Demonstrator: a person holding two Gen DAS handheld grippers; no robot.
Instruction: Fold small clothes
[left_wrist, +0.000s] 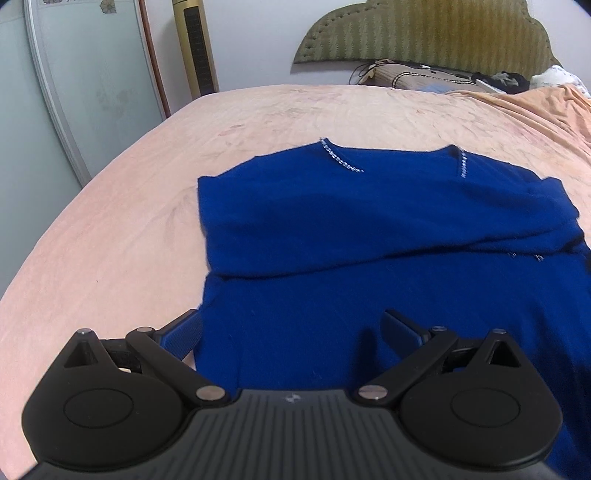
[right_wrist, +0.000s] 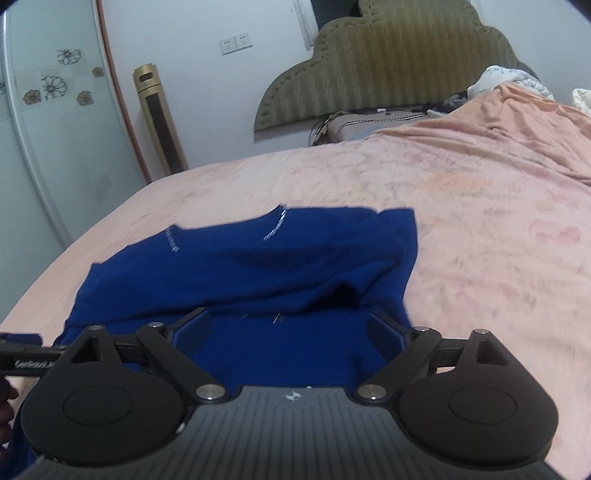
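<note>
Between the jaws of the left gripper (left_wrist: 291, 332) there is only air and blue cloth far below; the jaws stand wide apart and hold nothing. The left finger hangs right at the left edge of the blue top (left_wrist: 332, 240), and the other finger hangs over the cloth. The right gripper (right_wrist: 291, 330) is the same: its jaws are spread wide, nothing is pinched, and blue cloth shows between them.

The blue top lies on the pink bed (left_wrist: 110, 221), near the side where the person stands. Its far part with the shiny neck trim (left_wrist: 341, 158) is flat. A sleeve or side flap is already laid across the middle and makes a thick, soft ridge. On the right side the cloth is bunched and lumpy.

The next step looks like taking the near edge and folding it up to the neck. To do it well, each gripper should go down to its own near corner, one left and one right. Each should pinch all the layers, not just the top one. Then both should lift together and move at the same speed, so the fold stays straight. The lumpy right side may need a little smoothing first.
</note>
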